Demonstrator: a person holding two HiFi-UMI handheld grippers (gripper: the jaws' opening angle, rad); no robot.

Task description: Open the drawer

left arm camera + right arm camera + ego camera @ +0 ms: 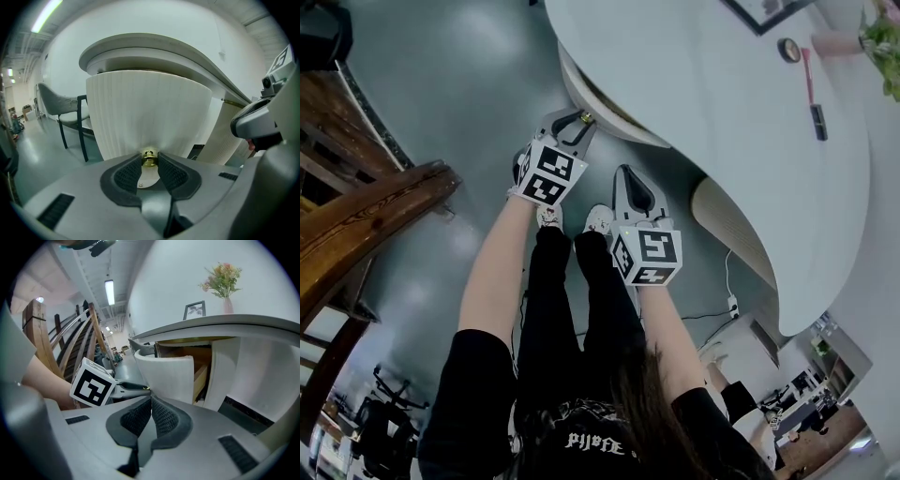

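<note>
- Left gripper (pixel 577 120) is up at the curved white drawer (pixel 602 109), jaws clenched on the small brass knob (pixel 149 158) at the middle of the drawer front.
- In the left gripper view the knob sits right between the two dark ribbed pads (pixel 127 174), one pad on each side and both touching it. The ribbed white drawer front rises straight behind the jaw tips.
- The drawer stands part-way out from under the white worktop (pixel 703 94). In the right gripper view there's a gap behind the front panel, showing the wooden inside (pixel 206 373).
- Right gripper (pixel 151 404) has its jaws pressed together at the tips with nothing between them.
- It hangs just beside the left one, nearer the person, and apart from the drawer. From its own camera the drawer front is ahead of the jaws, with the left gripper's marker cube (pixel 92 387) off to one side.
- Both arms reach forward and down from the person, who stands on the grey floor (pixel 469 84) facing the worktop edge.
- Up on the worktop are a framed picture (pixel 194 310) and a vase of flowers (pixel 224 280), well away from the drawer.
- A chair (pixel 61 105) stands behind the worktop in the left gripper view, and a wooden railing (pixel 366 216) runs along the floor's far side.
</note>
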